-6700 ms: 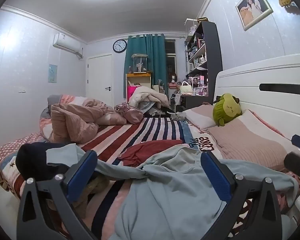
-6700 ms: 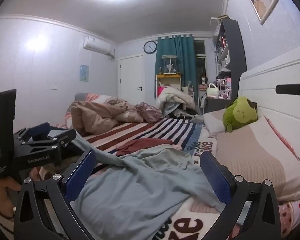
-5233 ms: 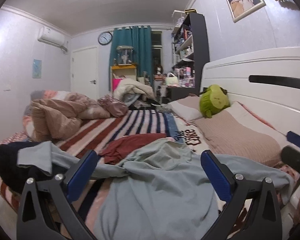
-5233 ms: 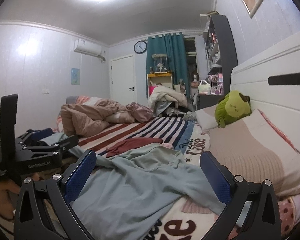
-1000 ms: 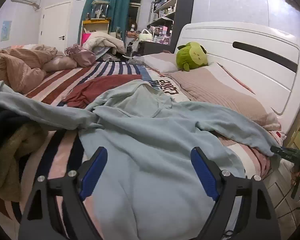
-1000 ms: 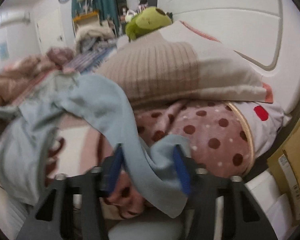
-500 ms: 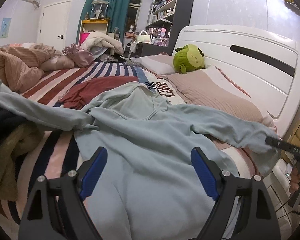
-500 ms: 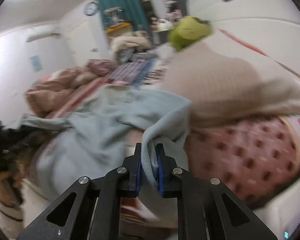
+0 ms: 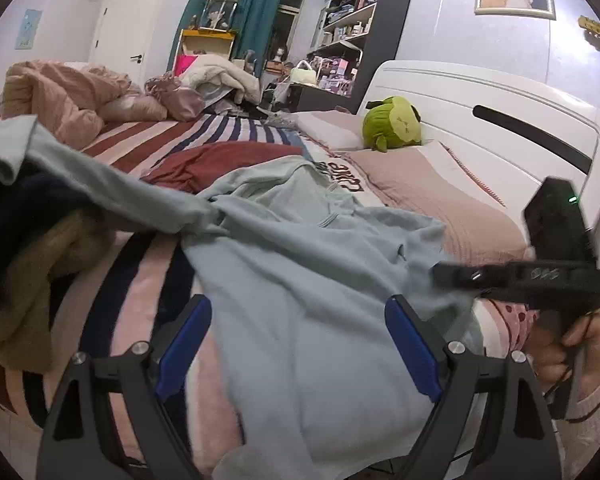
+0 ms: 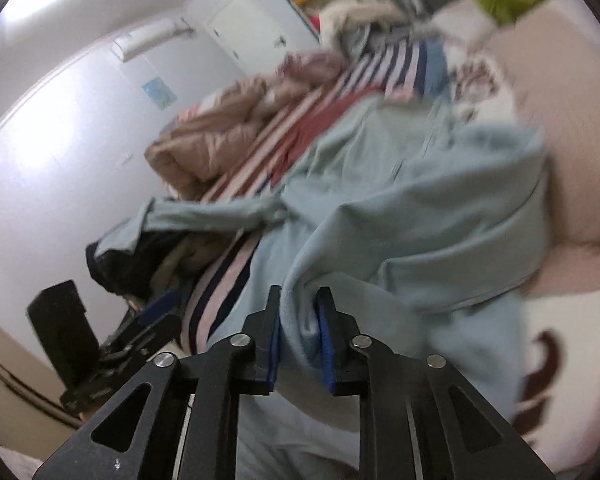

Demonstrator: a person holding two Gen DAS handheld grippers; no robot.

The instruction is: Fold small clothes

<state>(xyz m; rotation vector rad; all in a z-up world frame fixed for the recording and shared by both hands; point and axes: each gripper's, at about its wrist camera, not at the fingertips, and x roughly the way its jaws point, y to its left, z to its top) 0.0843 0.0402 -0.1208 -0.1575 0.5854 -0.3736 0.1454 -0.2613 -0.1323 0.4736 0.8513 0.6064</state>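
mostly the pale blue top point(image 9: 300, 264) covers the near half of the bed point(image 9: 148, 144), its body running down over the near edge. one sleeve stretches to the left edge, draped over a dark heap point(image 9: 24, 216) whose make-up is hard to read. the other sleeve is doubled back across the chest toward the middle. its cuff sits pinched between the closed jaws of the right gripper point(image 10: 302, 336). the right wrist view is tilted and smeared with blur, so the cuff's edge and the far bedding are indistinct.

the left gripper point(image 9: 296, 344) hovers over the top's lower body with jaws spread wide and nothing between them; whether its tips touch the cloth cannot be told. the top's hem drops out of view below the frame.

a red garment point(image 9: 212, 164) lies partly tucked under the top's collar, toward the middle of the bed. by the headboard point(image 9: 480, 108) a green plush point(image 9: 392, 124) rests on the pillow point(image 9: 432, 196). crumpled pink bedding point(image 9: 56, 96) fills the far left corner.
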